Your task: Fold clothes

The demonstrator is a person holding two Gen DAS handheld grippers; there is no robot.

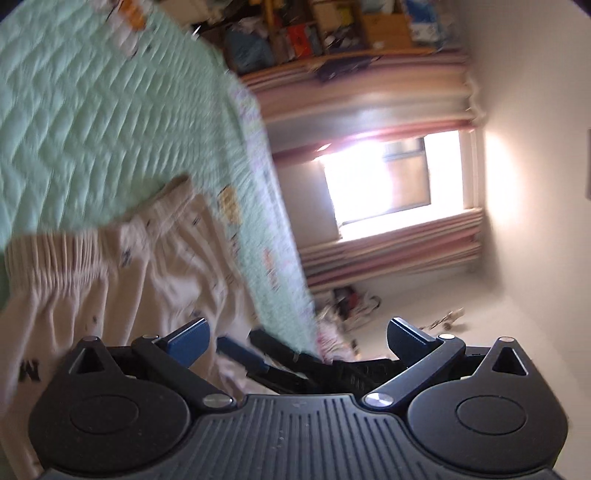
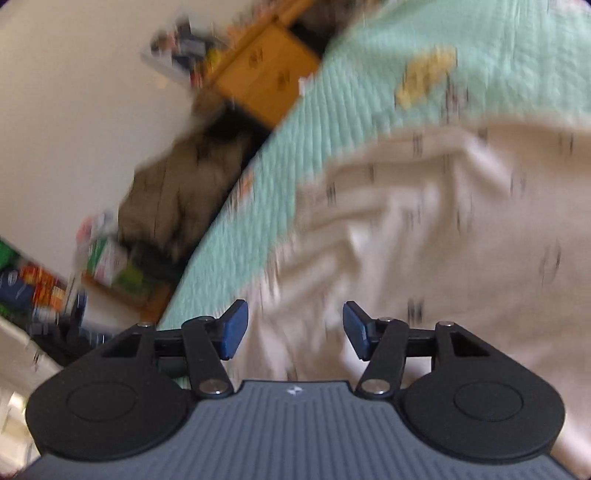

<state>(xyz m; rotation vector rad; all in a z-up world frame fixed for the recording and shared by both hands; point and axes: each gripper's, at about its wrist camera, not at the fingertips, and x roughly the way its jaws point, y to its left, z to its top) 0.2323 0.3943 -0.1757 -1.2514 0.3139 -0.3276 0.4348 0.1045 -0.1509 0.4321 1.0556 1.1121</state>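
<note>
A cream garment (image 1: 110,295) with a gathered elastic waistband and small dark print lies on the green quilted bed (image 1: 92,110). In the left wrist view it fills the lower left. My left gripper (image 1: 297,338) stands wide open at the bed's edge, with its left pad over the cloth and nothing clamped. Between its fingers shows my right gripper (image 1: 295,363), black with a blue pad, low over the garment. In the right wrist view the right gripper (image 2: 295,328) is open just above the rumpled cream garment (image 2: 424,240). Its blue pads (image 2: 234,328) hold no cloth.
The bed edge (image 2: 236,206) runs diagonally, with a brown heap (image 2: 173,192), a cardboard box (image 2: 266,77) and colourful packages (image 2: 107,258) beside it. A bright window (image 1: 388,177) with striped curtains, cluttered shelves (image 1: 332,33) and loose items on the floor (image 1: 354,302) lie beyond.
</note>
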